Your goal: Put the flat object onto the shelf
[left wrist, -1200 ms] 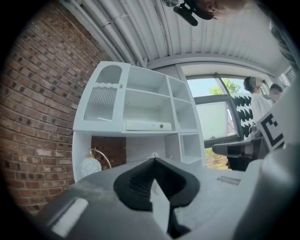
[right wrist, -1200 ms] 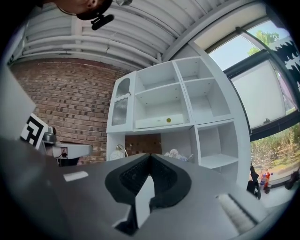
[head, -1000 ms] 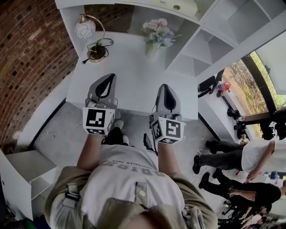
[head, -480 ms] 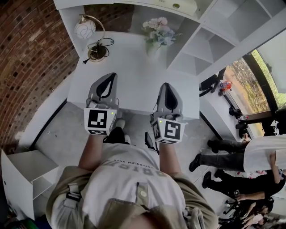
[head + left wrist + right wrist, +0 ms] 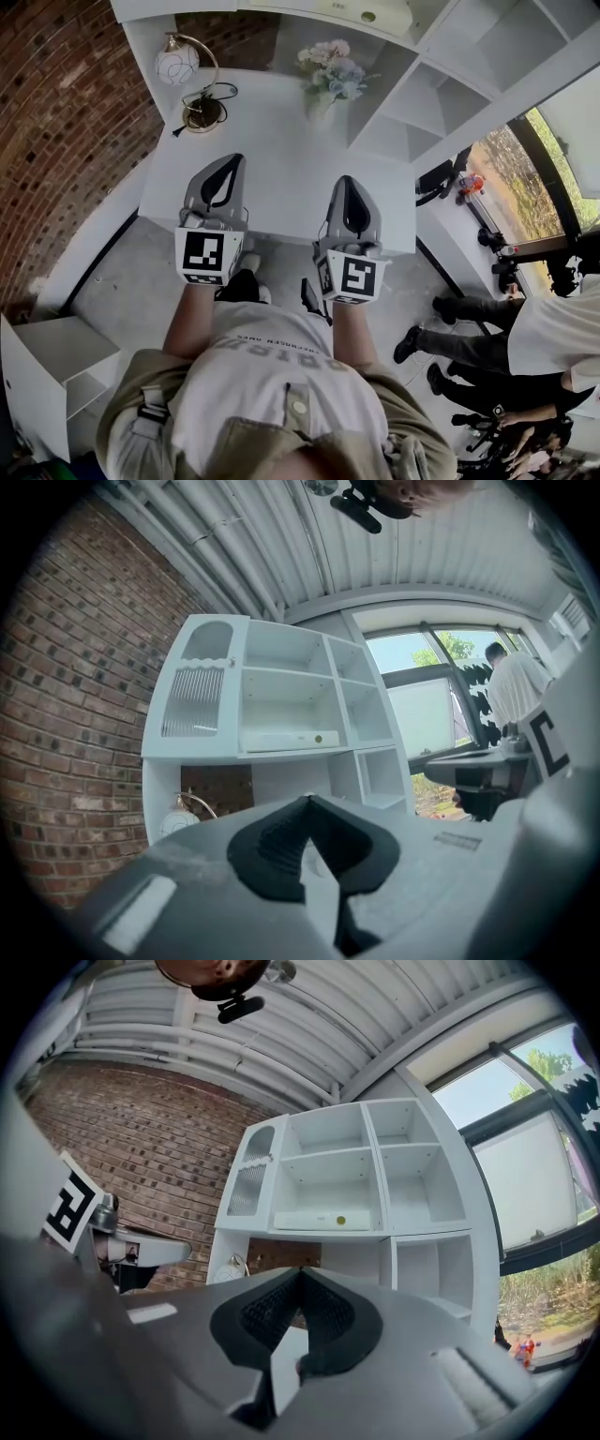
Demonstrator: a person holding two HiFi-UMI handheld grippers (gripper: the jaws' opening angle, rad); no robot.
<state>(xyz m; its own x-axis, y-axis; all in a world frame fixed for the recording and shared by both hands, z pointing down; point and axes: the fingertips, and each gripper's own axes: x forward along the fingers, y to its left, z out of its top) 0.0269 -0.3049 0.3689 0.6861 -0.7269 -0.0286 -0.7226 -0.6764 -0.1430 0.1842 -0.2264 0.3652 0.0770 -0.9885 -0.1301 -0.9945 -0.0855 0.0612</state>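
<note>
A flat white box with a yellow dot (image 5: 281, 740) (image 5: 326, 1220) (image 5: 361, 14) lies on the middle board of the white shelf unit (image 5: 361, 714) (image 5: 384, 1162) (image 5: 441, 94), which stands behind the white desk (image 5: 281, 150). Both grippers are held side by side above the desk's near half and point at the shelf. My left gripper (image 5: 229, 159) (image 5: 307, 800) is shut and holds nothing. My right gripper (image 5: 347, 179) (image 5: 300, 1270) is also shut, with nothing between its jaws. Neither gripper touches the box or the desk.
A globe lamp (image 5: 187, 80) (image 5: 178, 819) stands at the desk's back left and a vase of flowers (image 5: 330, 70) at the back middle. A brick wall (image 5: 56, 112) runs along the left. A low white cabinet (image 5: 47, 361) sits at lower left. People (image 5: 525, 333) stand to the right.
The right gripper has rolled slightly about its own axis, so its marker cube faces me more squarely. The left gripper has stayed still. The people at the right have shifted.
</note>
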